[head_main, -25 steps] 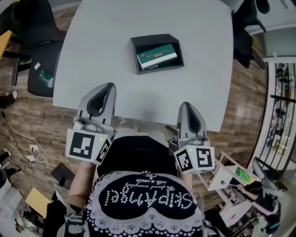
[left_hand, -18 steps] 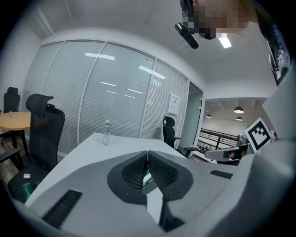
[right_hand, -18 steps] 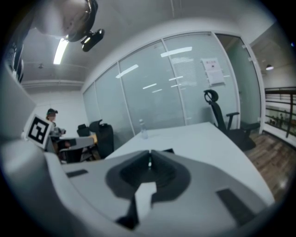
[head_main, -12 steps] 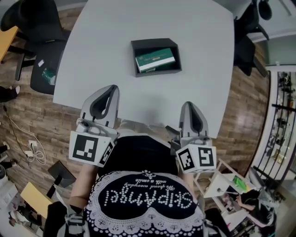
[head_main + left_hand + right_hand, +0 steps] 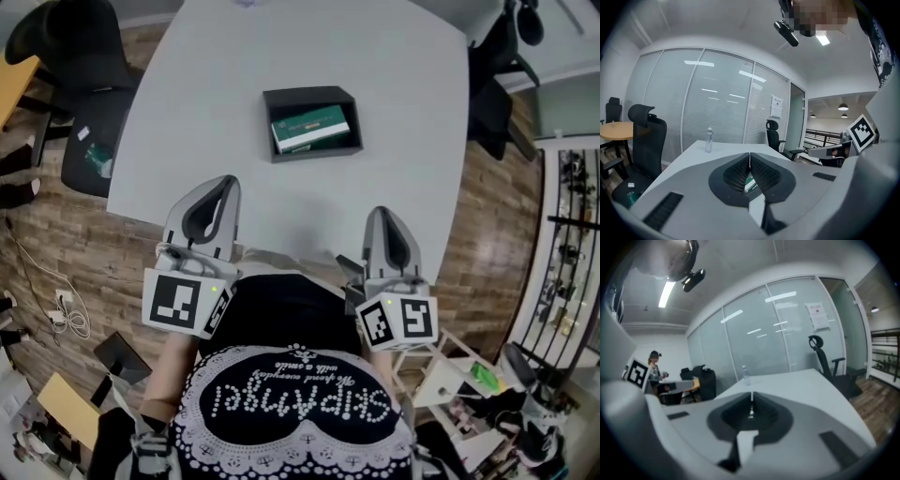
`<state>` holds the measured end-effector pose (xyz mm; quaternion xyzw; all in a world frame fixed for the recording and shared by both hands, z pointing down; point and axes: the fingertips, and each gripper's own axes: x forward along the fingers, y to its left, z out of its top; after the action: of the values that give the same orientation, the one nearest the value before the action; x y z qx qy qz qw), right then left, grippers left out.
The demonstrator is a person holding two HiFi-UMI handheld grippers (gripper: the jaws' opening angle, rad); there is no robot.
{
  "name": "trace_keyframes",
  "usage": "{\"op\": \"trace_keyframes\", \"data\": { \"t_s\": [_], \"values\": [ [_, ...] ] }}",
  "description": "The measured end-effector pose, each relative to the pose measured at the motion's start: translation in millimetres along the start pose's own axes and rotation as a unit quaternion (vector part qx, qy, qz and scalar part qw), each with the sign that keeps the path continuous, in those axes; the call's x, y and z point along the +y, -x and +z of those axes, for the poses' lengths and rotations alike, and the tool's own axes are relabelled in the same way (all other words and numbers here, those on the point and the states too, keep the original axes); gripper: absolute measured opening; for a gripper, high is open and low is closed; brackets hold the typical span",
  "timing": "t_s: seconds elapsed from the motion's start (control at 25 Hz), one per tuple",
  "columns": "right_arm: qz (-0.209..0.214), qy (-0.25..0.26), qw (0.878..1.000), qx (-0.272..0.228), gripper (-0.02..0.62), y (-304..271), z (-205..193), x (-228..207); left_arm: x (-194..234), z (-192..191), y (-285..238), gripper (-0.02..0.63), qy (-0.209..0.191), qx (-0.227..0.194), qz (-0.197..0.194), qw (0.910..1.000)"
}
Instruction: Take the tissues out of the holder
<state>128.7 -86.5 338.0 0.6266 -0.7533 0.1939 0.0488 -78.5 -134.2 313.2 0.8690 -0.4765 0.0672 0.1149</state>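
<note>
A dark open holder (image 5: 310, 124) sits on the white table (image 5: 225, 84), and a green and white tissue pack (image 5: 308, 127) lies inside it. Both grippers hover at the table's near edge, well short of the holder. My left gripper (image 5: 226, 181) is shut with nothing between its jaws, and a sliver of the green pack (image 5: 749, 180) shows past them in the left gripper view. My right gripper (image 5: 382, 213) is also shut and empty; its jaws meet in a thin line in the right gripper view (image 5: 751, 397).
Black office chairs stand at the table's left (image 5: 80, 103) and far right (image 5: 492, 89). A clear water bottle (image 5: 708, 140) stands at the table's far end. Glass partition walls lie beyond. A person stands at the left of the right gripper view (image 5: 655, 366).
The holder and table have slid slightly left and down in the head view as the head shifted. Both grippers stay shut in about the same place.
</note>
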Motion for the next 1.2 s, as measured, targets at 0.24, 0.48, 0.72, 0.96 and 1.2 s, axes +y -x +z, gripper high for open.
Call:
{"op": "trace_keyframes", "data": {
  "t_s": [0.24,0.48,0.72,0.96,1.2],
  "values": [
    [-0.001,0.001,1.0,0.001,0.034,0.9,-1.0,0.8,1.3,0.9,0.3,0.025,-0.003,-0.003,0.002,1.0],
    [0.0,0.001,1.0,-0.003,0.035,-2.2,-0.3,4.5,3.6,3.6,0.4,0.025,0.003,-0.009,-0.001,1.0],
    [-0.001,0.0,1.0,-0.002,0.034,-0.8,-0.3,7.2,5.4,5.6,3.7,0.025,0.001,-0.009,-0.001,1.0],
    [-0.001,-0.002,1.0,-0.003,0.034,-1.7,-1.7,10.3,8.3,7.5,6.9,0.025,-0.003,-0.012,-0.01,0.9999],
    [-0.009,-0.008,1.0,-0.005,0.035,1.1,-2.3,5.7,0.4,9.3,0.5,0.078,-0.016,-0.007,-0.036,0.9992]
  ]
}}
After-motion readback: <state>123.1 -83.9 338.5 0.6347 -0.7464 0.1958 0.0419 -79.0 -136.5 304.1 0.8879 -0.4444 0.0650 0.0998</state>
